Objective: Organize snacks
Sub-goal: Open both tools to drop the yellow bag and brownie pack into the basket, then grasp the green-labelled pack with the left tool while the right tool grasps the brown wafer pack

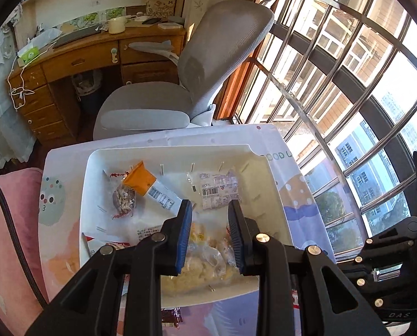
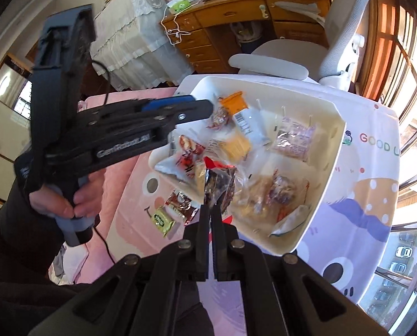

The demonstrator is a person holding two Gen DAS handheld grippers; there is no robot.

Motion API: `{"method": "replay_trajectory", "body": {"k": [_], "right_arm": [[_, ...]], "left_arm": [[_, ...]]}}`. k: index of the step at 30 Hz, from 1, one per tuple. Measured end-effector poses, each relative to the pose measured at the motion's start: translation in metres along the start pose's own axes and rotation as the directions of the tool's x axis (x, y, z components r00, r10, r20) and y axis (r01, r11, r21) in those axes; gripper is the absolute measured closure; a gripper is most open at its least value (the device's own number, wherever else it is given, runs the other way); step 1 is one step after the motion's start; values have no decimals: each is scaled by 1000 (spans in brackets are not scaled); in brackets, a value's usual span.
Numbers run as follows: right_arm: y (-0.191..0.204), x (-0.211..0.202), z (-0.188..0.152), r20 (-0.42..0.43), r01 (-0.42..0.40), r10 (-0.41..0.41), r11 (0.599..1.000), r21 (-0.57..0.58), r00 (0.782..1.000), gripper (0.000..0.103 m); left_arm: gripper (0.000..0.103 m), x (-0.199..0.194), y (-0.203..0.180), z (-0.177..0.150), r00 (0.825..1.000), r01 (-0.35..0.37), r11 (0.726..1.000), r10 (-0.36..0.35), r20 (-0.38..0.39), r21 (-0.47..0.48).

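Note:
A white tray [image 1: 267,184] [image 2: 331,151] on a cartoon-print table holds several snack packets. My left gripper [image 1: 210,207] is open and empty above the tray, over a clear bag of yellow snacks [image 1: 208,254]. An orange-and-white packet [image 1: 149,187] and a pink packet [image 1: 221,191] lie beyond it. My right gripper [image 2: 210,208] is shut on a dark brown snack packet [image 2: 219,182], held over the tray's near edge. The left gripper also shows in the right wrist view [image 2: 197,106], over the tray's far left corner.
A brown packet [image 2: 181,204] and a green packet [image 2: 162,221] lie on the tablecloth [image 2: 362,196] left of the tray. A grey office chair [image 1: 180,84] and a wooden desk [image 1: 96,56] stand beyond the table. A barred window [image 1: 348,84] is at right, a pink cushion [image 1: 9,224] at left.

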State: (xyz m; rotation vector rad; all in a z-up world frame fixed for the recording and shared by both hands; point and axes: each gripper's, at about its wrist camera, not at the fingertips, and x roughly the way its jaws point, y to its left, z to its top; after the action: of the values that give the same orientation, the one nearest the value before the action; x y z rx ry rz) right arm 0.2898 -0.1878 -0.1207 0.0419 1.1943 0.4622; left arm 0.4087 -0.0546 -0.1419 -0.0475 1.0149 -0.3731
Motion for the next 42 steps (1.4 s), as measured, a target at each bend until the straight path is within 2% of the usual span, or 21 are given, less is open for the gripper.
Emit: {"method": "replay_trajectory", "body": {"k": [2, 4, 7, 12, 15, 20, 21, 26, 33, 35, 38, 41, 42], "right_arm": [[-9, 2, 3, 10, 22, -23, 999, 28, 1000, 98], [-17, 6, 4, 11, 28, -29, 997, 69, 1000, 97], [-20, 8, 5, 13, 46, -47, 996, 70, 999, 97], [-17, 8, 1, 10, 49, -50, 997, 62, 999, 96], [-15, 9, -2, 6, 39, -40, 996, 85, 999, 88], [-14, 10, -8, 0, 32, -33, 984, 173, 999, 64], [-13, 11, -8, -6, 33, -32, 981, 190, 999, 64], [-13, 19, -17, -32, -17, 28, 949, 313, 999, 62], [-5, 38, -31, -64, -65, 103, 895, 442, 993, 60], [-2, 45, -36, -79, -68, 121, 872, 485, 989, 50], [3, 58, -43, -102, -64, 137, 849, 524, 985, 46], [10, 72, -48, -124, -45, 134, 835, 549, 983, 46], [12, 76, -50, -126, -37, 130, 827, 560, 983, 46]], "left_arm": [[77, -1, 0, -1, 1000, -10, 1000, 10, -1, -11], [75, -2, 0, -3, 1000, -14, 1000, 14, -6, -28], [73, -5, 2, -7, 999, -32, 998, 31, -18, -45], [60, -16, 7, -20, 996, -80, 993, 78, -32, -83], [56, -26, 13, -33, 994, -101, 989, 97, -42, -110], [47, -44, 29, -61, 987, -158, 973, 150, -58, -168], [46, -47, 33, -67, 985, -170, 968, 161, -62, -184], [36, -66, 54, -105, 964, -264, 932, 248, -94, -249], [30, -78, 80, -160, 948, -313, 880, 266, -175, -357], [29, -78, 86, -172, 945, -320, 861, 259, -200, -395], [29, -75, 100, -189, 944, -318, 818, 226, -241, -479], [29, -69, 115, -206, 948, -301, 759, 174, -267, -577], [29, -67, 121, -213, 950, -292, 731, 150, -272, -616]]}}
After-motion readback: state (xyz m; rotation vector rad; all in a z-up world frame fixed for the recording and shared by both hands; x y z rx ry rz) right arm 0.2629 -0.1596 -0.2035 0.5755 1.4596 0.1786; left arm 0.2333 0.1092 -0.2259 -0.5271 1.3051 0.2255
